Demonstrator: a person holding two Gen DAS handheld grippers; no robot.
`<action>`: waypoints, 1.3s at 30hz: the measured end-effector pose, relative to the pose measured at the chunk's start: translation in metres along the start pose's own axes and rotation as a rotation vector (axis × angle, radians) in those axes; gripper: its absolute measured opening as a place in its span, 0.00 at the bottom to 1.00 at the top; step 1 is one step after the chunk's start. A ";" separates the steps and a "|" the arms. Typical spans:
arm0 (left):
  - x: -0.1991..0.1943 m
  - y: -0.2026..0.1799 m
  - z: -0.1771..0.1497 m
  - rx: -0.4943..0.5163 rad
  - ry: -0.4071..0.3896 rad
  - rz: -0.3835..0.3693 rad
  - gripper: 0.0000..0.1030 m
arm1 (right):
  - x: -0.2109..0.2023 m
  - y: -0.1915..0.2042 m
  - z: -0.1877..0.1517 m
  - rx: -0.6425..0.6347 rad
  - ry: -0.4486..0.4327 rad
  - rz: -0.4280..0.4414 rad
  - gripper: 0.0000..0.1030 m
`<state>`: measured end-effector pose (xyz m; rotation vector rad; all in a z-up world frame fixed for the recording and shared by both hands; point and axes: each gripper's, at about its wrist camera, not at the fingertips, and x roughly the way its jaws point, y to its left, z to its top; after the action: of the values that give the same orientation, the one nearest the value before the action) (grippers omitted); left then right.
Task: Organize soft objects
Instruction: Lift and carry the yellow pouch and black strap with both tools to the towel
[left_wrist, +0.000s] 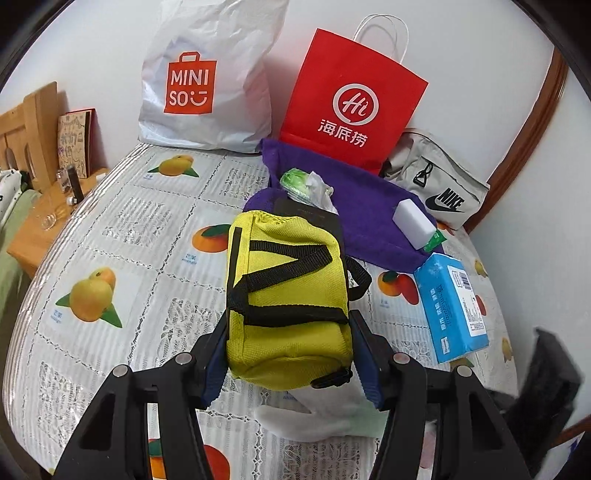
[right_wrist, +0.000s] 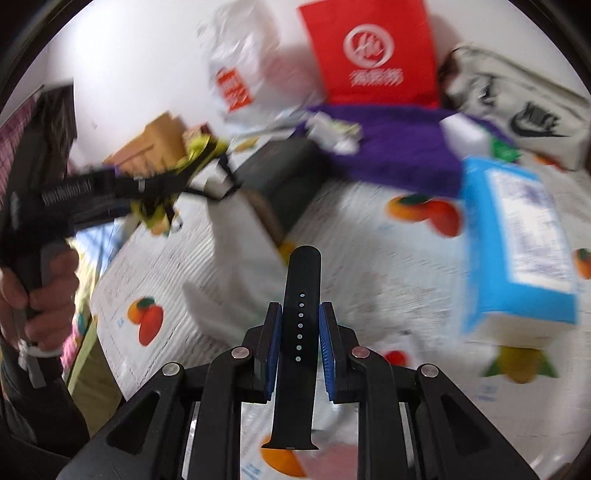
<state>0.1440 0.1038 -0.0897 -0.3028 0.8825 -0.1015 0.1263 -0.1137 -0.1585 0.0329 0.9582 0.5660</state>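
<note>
My left gripper (left_wrist: 288, 350) is shut on a yellow pouch (left_wrist: 284, 291) with black straps and holds it above the table. In the blurred right wrist view the pouch (right_wrist: 184, 158) hangs at the left from that gripper. My right gripper (right_wrist: 300, 332) is shut on a black watch strap (right_wrist: 301, 295) that stands up between the blue pads. A purple cloth (left_wrist: 362, 206) lies at the back with a white sponge block (left_wrist: 413, 221) and a green-and-white packet (left_wrist: 306, 184) on it. A blue tissue pack (left_wrist: 450, 306) lies to the right.
A white MINISO bag (left_wrist: 207, 77), a red paper bag (left_wrist: 354, 99) and a grey Nike pouch (left_wrist: 439, 188) stand along the wall. A fruit-print tablecloth (left_wrist: 122, 258) covers the table. A wooden side table (left_wrist: 40, 225) with glasses is at left. A white object (left_wrist: 325, 413) lies under the pouch.
</note>
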 end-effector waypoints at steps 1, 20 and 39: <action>0.000 0.000 0.001 0.003 -0.003 -0.003 0.55 | 0.009 0.002 -0.001 -0.002 0.024 -0.009 0.20; -0.036 -0.006 0.051 0.035 -0.124 -0.044 0.55 | 0.022 -0.003 0.004 0.002 0.093 -0.022 0.20; 0.003 -0.028 0.073 0.043 -0.069 -0.026 0.55 | -0.069 -0.057 0.015 0.065 -0.060 -0.159 0.20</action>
<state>0.2032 0.0922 -0.0397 -0.2763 0.8072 -0.1337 0.1324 -0.1923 -0.1124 0.0310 0.9117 0.3855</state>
